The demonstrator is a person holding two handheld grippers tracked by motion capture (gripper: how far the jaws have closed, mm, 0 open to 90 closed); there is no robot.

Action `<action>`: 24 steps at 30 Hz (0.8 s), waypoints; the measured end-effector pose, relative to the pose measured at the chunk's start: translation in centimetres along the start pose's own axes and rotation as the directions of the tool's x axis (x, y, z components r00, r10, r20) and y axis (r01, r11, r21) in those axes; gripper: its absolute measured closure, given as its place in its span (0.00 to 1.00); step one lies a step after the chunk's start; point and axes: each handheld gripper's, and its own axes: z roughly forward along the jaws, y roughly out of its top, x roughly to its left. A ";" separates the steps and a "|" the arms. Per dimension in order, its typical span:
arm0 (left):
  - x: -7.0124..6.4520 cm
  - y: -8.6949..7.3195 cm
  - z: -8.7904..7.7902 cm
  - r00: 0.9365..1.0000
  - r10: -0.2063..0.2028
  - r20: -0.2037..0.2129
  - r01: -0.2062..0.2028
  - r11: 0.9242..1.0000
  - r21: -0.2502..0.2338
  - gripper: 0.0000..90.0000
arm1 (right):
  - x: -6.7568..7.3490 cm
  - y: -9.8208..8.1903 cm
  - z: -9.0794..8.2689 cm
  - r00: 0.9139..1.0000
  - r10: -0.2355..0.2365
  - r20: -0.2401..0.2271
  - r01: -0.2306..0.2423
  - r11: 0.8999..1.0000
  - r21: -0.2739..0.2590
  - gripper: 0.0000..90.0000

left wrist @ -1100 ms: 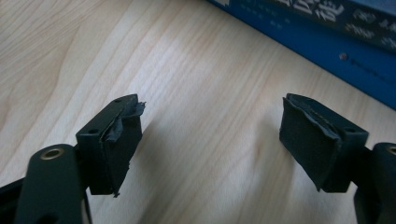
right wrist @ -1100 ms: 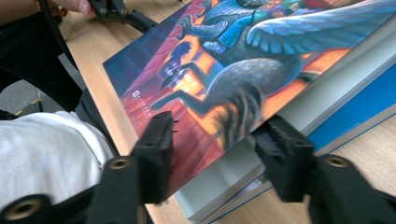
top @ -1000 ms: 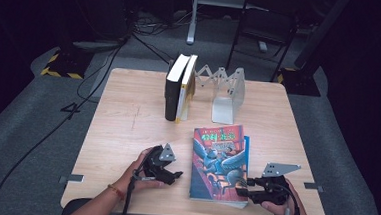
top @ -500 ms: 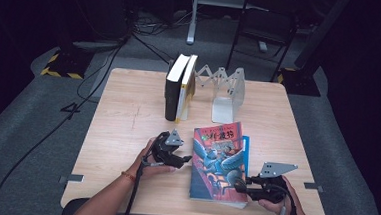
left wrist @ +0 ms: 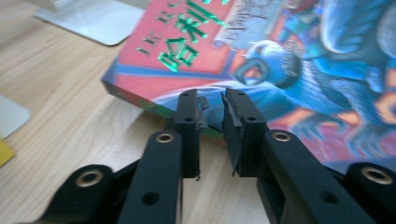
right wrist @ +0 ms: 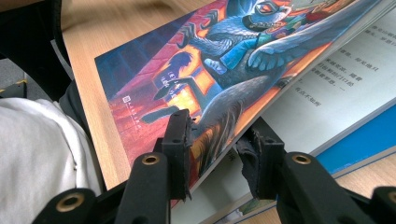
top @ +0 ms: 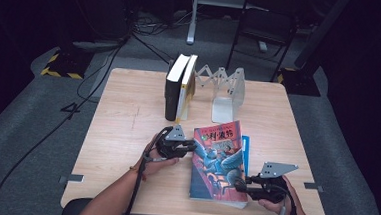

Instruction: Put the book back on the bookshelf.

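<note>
- Two grippers on one job: the colourful paperback [top: 220, 162] lies flat at the near middle of the table [top: 128, 113], in front of the white bookend [top: 226, 97] and the two upright books [top: 179, 87].
- Right gripper [right wrist: 217, 154]: I have its jaws astride the lifted front cover near the book's near right corner, one jaw above and one beneath; printed page exposed below. Whether the pads press the cover, I cannot tell.
- Left gripper [left wrist: 212, 114]: jaws have just been closing, now a narrow gap at the spine edge; nothing is between them that I can see.
- To do it well, I judge: keep the left steady against the spine so the book cannot slide, then swing the cover slowly.
- Pose: both forearms enter low, both grippers roughly level, pointing inward at the book.
</note>
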 end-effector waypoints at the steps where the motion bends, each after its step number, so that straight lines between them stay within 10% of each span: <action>1: 0.3 -0.2 -0.2 1.000 -0.002 -0.018 0.002 1.000 0.018 0.76 | 0.0 0.0 0.0 1.000 0.003 0.002 -0.003 1.000 0.000 0.73; 13: -0.1 -1.1 2.7 0.991 0.130 -0.040 -0.122 0.980 0.157 0.98 | -0.2 -0.1 0.0 1.000 -0.005 -0.003 0.005 1.000 -0.005 0.73; 24: 0.9 -0.9 3.0 0.997 0.063 -0.034 -0.060 0.994 0.087 0.97 | -0.7 0.1 0.0 1.000 -0.010 0.010 0.011 0.999 -0.036 0.76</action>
